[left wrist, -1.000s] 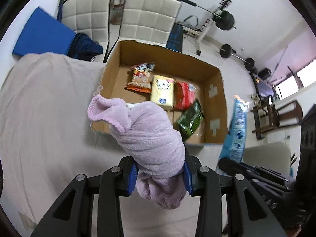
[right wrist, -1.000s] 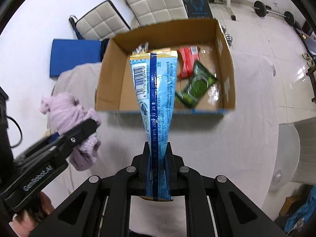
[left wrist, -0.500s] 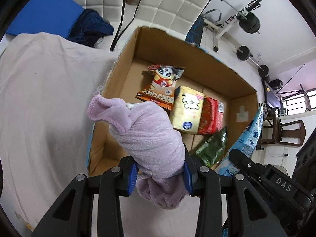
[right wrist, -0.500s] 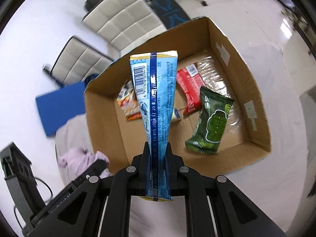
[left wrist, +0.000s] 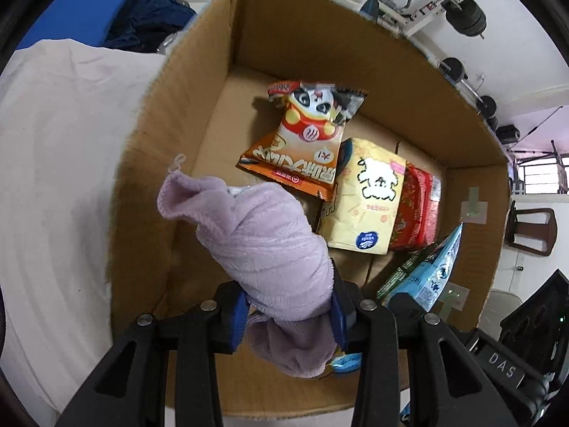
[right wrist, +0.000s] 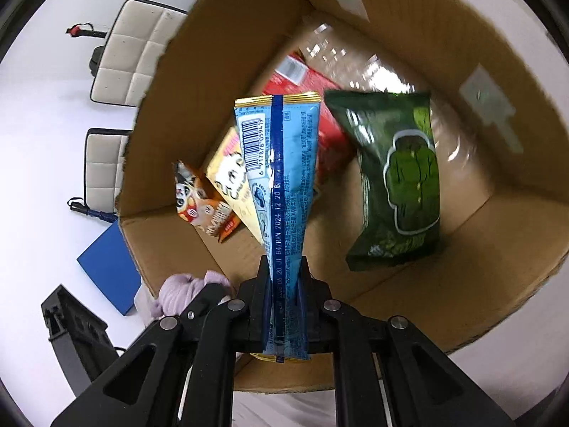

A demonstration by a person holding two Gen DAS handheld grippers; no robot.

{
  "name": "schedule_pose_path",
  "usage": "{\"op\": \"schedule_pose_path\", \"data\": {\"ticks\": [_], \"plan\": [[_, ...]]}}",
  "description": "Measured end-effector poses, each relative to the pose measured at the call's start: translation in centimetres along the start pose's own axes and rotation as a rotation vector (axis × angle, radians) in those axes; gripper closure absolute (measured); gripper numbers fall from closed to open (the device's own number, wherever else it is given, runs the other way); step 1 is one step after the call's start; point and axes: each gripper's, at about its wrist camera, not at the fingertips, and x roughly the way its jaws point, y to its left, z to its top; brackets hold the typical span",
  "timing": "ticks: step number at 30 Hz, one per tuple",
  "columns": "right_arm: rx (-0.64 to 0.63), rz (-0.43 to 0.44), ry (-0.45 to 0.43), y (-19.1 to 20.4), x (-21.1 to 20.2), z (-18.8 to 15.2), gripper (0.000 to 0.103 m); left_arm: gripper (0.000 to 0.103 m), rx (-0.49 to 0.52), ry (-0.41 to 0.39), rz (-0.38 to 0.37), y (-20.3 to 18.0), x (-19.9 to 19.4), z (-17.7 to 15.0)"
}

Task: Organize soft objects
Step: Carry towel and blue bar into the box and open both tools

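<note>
My left gripper (left wrist: 288, 315) is shut on a rolled lilac towel (left wrist: 270, 249) and holds it over the near left part of an open cardboard box (left wrist: 149, 192). My right gripper (right wrist: 284, 306) is shut on a light blue snack packet (right wrist: 281, 178), held upright over the same box (right wrist: 498, 284); the packet also shows in the left wrist view (left wrist: 434, 274). The towel shows at the lower left of the right wrist view (right wrist: 177, 291). In the box lie an orange panda bag (left wrist: 306, 142), a yellow bag (left wrist: 366, 203), a red packet (left wrist: 416, 210) and a green packet (right wrist: 398, 185).
The box stands on a surface under a pale cloth (left wrist: 60, 163). Behind it are two white padded chairs (right wrist: 131, 53), a blue mat (right wrist: 110, 267), a dark blue bundle (left wrist: 149, 21) and gym weights (left wrist: 466, 17).
Both grippers have moved forward from in front of the box to over its inside, still holding the towel and the blue packet. The box now fills both views.
</note>
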Motion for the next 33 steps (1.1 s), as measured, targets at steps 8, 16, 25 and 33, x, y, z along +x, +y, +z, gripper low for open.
{"op": "schedule_pose_path", "data": {"ticks": [8,16,25,33], "plan": [[0.016,0.004,0.048,-0.2,2.4,-0.1,0.087,0.062,-0.009,0.044,0.021,0.6,0.6,0.1],[-0.063,-0.018,0.021,1.1,0.3,0.6,0.059,0.048,-0.013,0.01,0.029,0.9,-1.7,-0.2],[-0.348,-0.253,-0.014,3.5,-1.8,-0.1,0.059,0.037,0.107,-0.099,0.14,-0.5,-5.6,-2.4],[-0.655,-0.502,-0.127,4.3,-4.2,-2.3,0.058,0.028,0.177,-0.184,0.219,-1.3,-7.1,-5.3]]}}
